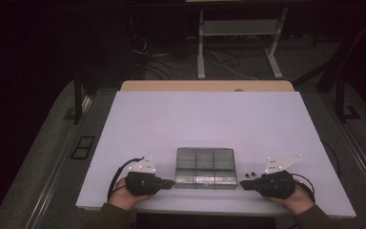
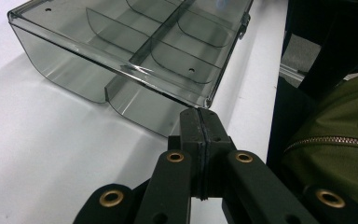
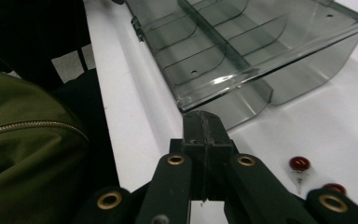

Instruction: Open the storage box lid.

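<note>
The compartment box (image 1: 205,168) is a smoky, transparent grey plastic organiser lying on the white table top (image 1: 195,119), near the person's edge and about midway across. Its long axis runs left to right across the table in the high view. Internal dividers split it into two rows of compartments; a central rib runs along the long axis and curved cross-walls branch from it, as seen in the left gripper view (image 2: 135,51) and the right gripper view (image 3: 242,46). The compartments visible through the clear walls appear empty; small holes mark the floor of some cells. A small latch or hinge part sits on the box's near long side (image 3: 136,25). Two small dark red beads (image 3: 299,163) lie on the table just beside the box's right end, close to the right gripper; in the high view they read as small dark dots (image 1: 250,174). The left gripper (image 1: 167,182) rests on the table at the box's left end, tip pointing toward it and almost touching, with its jaws pressed together on nothing (image 2: 200,122). The right gripper (image 1: 244,184) lies at the box's right end, also pointing inward, jaws together and gripping nothing (image 3: 202,122). Each is held by a hand (image 1: 124,193) with an olive green sleeve (image 3: 23,135).
</note>
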{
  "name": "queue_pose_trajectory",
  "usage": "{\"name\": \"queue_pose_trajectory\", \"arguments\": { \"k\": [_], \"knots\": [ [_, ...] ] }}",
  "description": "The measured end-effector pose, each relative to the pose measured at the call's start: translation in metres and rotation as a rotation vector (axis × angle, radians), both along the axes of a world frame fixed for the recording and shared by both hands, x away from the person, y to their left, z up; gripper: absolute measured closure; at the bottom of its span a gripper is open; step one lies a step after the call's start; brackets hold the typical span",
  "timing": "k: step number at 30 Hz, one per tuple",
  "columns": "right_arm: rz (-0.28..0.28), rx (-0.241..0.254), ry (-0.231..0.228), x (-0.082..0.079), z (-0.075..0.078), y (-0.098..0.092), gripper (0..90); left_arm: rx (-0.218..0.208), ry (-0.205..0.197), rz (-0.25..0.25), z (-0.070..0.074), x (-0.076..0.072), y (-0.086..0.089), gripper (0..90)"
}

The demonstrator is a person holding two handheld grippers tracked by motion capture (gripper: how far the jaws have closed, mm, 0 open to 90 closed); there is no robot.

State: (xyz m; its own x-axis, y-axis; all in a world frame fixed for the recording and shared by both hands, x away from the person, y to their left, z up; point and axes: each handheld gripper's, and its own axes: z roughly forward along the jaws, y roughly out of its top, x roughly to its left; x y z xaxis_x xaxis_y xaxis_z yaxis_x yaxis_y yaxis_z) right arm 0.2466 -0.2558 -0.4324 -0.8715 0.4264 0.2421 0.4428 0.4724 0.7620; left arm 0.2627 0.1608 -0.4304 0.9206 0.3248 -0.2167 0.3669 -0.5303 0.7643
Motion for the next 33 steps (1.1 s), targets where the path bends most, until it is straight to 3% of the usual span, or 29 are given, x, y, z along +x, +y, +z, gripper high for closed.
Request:
{"name": "queue_pose_trajectory", "arguments": {
  "k": [33],
  "knots": [
    [0.011,-0.018,-0.004,-0.0001,-0.0004,0.0070,89.0,-0.002,0.004,-0.005,0.0001,0.0014,-0.0001,89.1]
  ]
}}
